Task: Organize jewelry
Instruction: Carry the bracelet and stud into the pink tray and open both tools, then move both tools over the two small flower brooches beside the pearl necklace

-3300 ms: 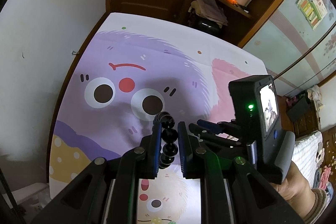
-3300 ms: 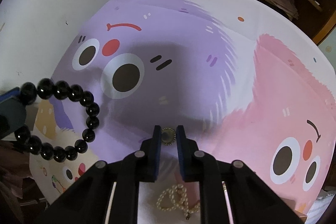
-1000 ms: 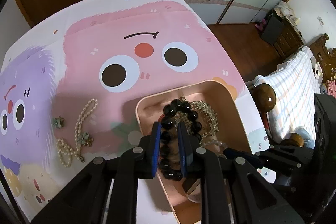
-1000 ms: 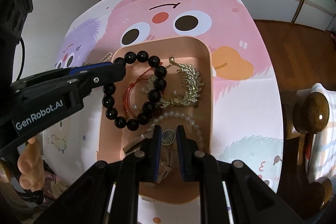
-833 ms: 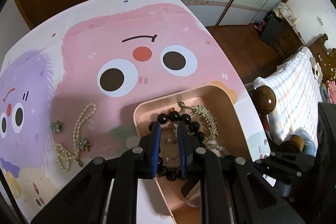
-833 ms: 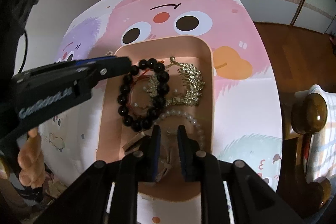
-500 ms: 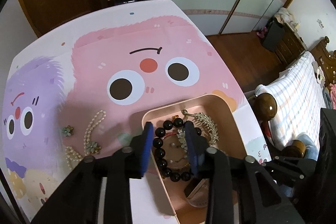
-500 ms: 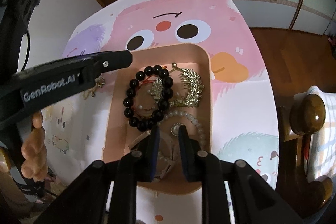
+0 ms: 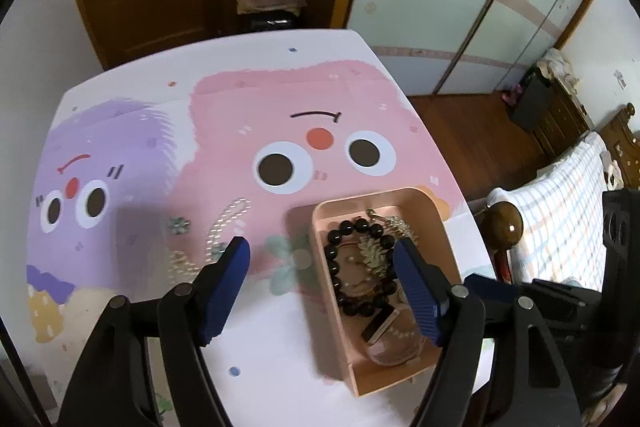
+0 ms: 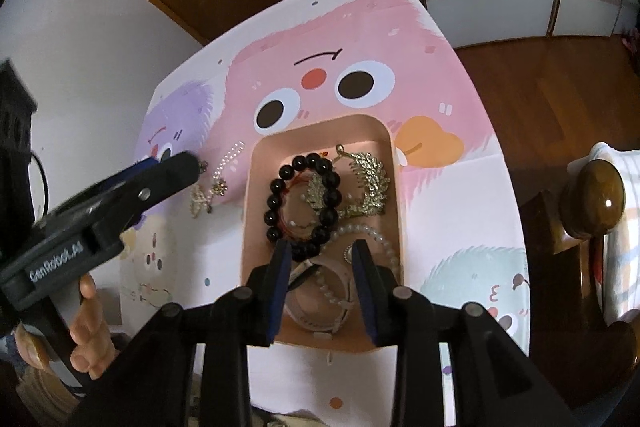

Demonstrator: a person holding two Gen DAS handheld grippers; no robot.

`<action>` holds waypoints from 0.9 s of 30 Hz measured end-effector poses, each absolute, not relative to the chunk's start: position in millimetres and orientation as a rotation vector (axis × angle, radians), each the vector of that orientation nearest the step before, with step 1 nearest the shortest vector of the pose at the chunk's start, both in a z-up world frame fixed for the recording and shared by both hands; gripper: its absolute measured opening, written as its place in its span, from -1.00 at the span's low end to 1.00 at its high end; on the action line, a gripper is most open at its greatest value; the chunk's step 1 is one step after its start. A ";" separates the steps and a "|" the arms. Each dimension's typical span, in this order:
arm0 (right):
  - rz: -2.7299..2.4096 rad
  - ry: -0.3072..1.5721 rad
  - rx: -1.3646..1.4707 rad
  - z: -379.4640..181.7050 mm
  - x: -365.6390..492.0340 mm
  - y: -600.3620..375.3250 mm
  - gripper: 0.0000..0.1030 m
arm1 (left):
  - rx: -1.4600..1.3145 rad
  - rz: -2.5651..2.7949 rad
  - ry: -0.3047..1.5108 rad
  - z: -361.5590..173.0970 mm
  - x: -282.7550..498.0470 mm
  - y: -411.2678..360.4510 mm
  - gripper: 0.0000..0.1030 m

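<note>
Black beads, left wrist view: we see the black bead bracelet (image 9: 362,267) lying inside the pink tray (image 9: 448,247), draped partly over the gold leaf brooch (image 9: 374,251).
Left gripper: left gripper (image 9: 322,281) stands wide apart with nothing between the pads; its jaws have just been opening, and the bracelet rests free in the tray.
Loose pieces, same view: pearl necklace (image 9: 224,223) and a small flower earring (image 9: 179,225) lie on the table (image 9: 280,347), left of the tray, blurred.
Advice for this hand: we judge the release done; we would clear the tray rim before swinging left toward the pearls, so no finger catches the beads.
Right wrist view: tray sits centred below the right gripper (image 10: 322,267), its jaws part-way apart and holding nothing; they have just been opening.
What lies under it: a small round pendant (image 10: 349,251) sits on the tray floor between the pads, beside a pearl bracelet (image 10: 372,239); we cannot tell whether a pad touches either.
Other hand: the left gripper crosses the left side of this view, the person's hand (image 10: 86,331) beneath it.
Advice for this hand: we would lift straight off the tray, keeping the fingers off the pearl strand.
Still to go: necklace and flower pieces on the table; we would take the necklace near its bunched end.
</note>
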State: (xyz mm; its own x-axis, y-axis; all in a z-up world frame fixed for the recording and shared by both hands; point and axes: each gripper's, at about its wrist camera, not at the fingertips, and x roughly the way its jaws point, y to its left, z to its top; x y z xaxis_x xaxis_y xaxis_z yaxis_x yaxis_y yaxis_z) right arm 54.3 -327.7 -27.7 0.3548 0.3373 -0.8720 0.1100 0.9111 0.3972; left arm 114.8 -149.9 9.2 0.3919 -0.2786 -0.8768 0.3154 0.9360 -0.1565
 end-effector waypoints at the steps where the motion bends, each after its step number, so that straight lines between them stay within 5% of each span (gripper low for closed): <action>1: 0.149 1.203 0.420 -24.6 53.8 -326.4 -0.39 | 0.037 -0.366 1.096 12.9 111.8 -144.5 0.41; 15: 0.188 1.144 0.346 3.2 48.7 -288.3 -0.39 | -0.012 -0.224 1.013 40.1 84.1 -63.4 0.60; 27: 0.253 1.128 0.275 -1.5 63.5 -242.1 -0.39 | 0.042 -0.109 1.018 13.7 72.4 -8.5 0.60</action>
